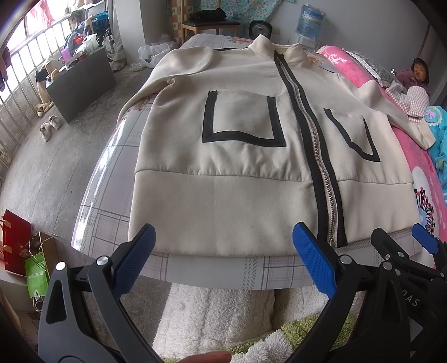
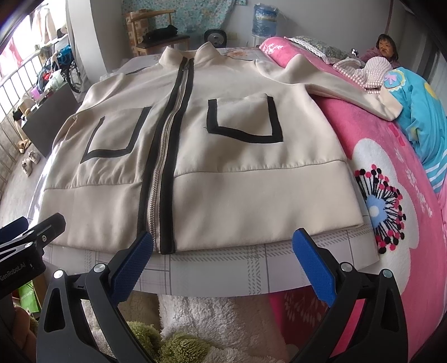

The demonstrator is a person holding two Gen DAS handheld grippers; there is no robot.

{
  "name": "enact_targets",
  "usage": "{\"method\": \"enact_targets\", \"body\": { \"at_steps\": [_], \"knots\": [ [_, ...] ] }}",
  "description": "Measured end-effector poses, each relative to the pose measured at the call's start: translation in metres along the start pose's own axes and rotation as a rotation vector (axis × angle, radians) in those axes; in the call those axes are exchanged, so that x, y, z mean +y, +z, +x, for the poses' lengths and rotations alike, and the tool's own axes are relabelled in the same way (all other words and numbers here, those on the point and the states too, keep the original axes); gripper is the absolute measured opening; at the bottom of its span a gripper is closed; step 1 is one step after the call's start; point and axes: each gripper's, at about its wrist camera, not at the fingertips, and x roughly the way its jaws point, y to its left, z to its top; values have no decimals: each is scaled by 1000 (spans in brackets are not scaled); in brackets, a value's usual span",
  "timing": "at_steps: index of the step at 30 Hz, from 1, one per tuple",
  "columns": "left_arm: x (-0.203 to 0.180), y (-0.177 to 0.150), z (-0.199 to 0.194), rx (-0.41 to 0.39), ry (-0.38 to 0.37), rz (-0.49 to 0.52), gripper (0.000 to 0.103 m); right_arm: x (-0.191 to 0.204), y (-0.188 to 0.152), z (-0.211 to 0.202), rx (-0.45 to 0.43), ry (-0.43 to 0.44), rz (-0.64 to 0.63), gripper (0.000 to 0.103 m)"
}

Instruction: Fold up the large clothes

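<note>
I've got the cream jacket [image 1: 237,145] flat and zipped on the table [image 1: 212,270], left gripper [image 1: 223,245] and right gripper [image 2: 223,245] both spread, empty, short of its hem — folding not yet begun, so next I'd pinch a sleeve or side.

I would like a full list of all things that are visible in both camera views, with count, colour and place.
zip jacket: 1, cream with black trim, flat on the table, zipped, collar away from the cameras
table: 1, checked cover under clear plastic, beneath the jacket
pink blanket: 1, pink with flowers, right of the table, under one sleeve
blue garment: 1, turquoise, far right on the blanket
water bottle: 1, blue, by the back wall
chair: 1, wooden, dark seat, behind the table
shoes: 1 pair, pale, floor at left
paper bag: 1, green, floor near left
left gripper: 1, black, blue pads, open before the hem
right gripper: 1, same colours, open before the hem
</note>
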Motion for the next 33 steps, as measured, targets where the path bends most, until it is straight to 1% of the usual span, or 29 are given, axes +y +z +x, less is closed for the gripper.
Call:
{"method": "enact_targets", "body": {
  "at_steps": [33],
  "knots": [
    [2, -1, 0, -2, 4, 1, 95, -1, 2, -1, -6, 1, 3, 97]
  ]
}}
